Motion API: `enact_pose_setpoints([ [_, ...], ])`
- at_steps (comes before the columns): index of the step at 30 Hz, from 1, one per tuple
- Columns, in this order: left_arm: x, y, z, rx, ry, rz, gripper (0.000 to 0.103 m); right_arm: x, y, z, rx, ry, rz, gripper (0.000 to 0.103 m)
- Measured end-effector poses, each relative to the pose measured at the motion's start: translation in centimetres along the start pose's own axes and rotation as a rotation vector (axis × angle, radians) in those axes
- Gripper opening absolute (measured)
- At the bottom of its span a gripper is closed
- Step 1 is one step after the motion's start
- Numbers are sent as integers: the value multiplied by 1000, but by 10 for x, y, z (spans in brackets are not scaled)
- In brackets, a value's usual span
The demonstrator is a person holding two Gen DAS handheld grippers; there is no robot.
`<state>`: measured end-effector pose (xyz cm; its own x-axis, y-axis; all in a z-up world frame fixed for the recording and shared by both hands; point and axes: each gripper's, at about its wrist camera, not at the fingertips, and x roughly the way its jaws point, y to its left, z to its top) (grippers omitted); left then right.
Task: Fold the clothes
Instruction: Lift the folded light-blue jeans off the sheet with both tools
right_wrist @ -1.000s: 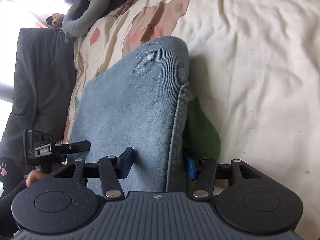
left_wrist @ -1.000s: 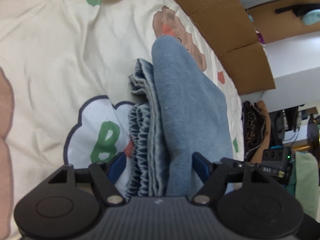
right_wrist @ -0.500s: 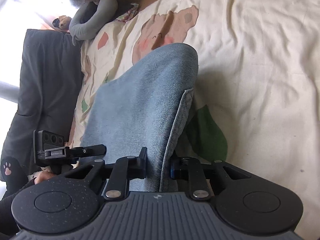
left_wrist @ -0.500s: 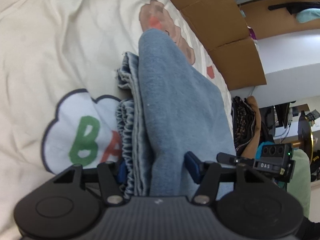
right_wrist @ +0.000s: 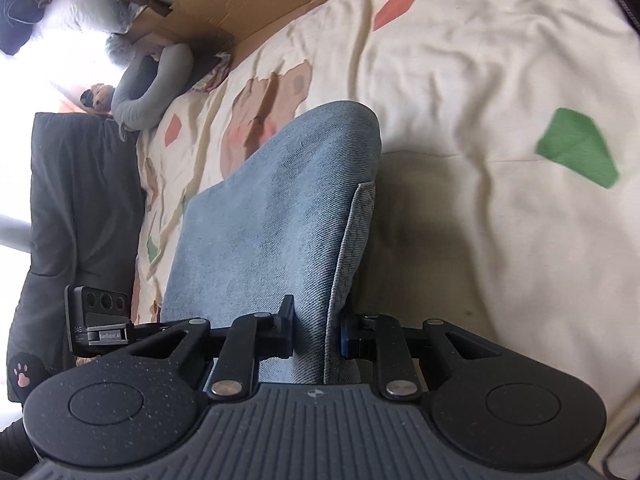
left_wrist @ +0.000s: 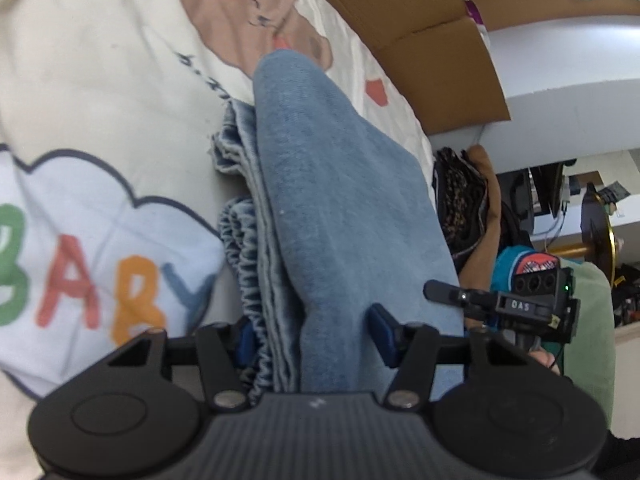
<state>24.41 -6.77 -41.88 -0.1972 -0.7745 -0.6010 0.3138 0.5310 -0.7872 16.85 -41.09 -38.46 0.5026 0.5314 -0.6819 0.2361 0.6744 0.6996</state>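
Both grippers have carried the one folded pair of jeans (left_wrist: 344, 216) across the bedsheet (left_wrist: 100, 80), so the word BABY (left_wrist: 100, 280), earlier half hidden, now reads whole. Nearest, the left gripper (left_wrist: 316, 334) is closing, its two jaws about half apart with the thick elastic-waist bundle filling the gap. The right gripper (right_wrist: 316, 330), open wider a second ago, now stands narrow, clamped on the jeans' hemmed edge (right_wrist: 352, 248). Beyond lie one bear print (left_wrist: 248, 12) and cardboard (left_wrist: 420, 20).
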Motion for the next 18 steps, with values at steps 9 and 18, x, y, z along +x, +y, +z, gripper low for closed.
enact_pose_setpoints([
  [9,27,0,-9,21,28,-7,58,-19,-22,1,24,-27,-24,20],
  [18,29,11,-9,-14,33,-9,70,-12,-39,-2,43,-9,-31,20],
])
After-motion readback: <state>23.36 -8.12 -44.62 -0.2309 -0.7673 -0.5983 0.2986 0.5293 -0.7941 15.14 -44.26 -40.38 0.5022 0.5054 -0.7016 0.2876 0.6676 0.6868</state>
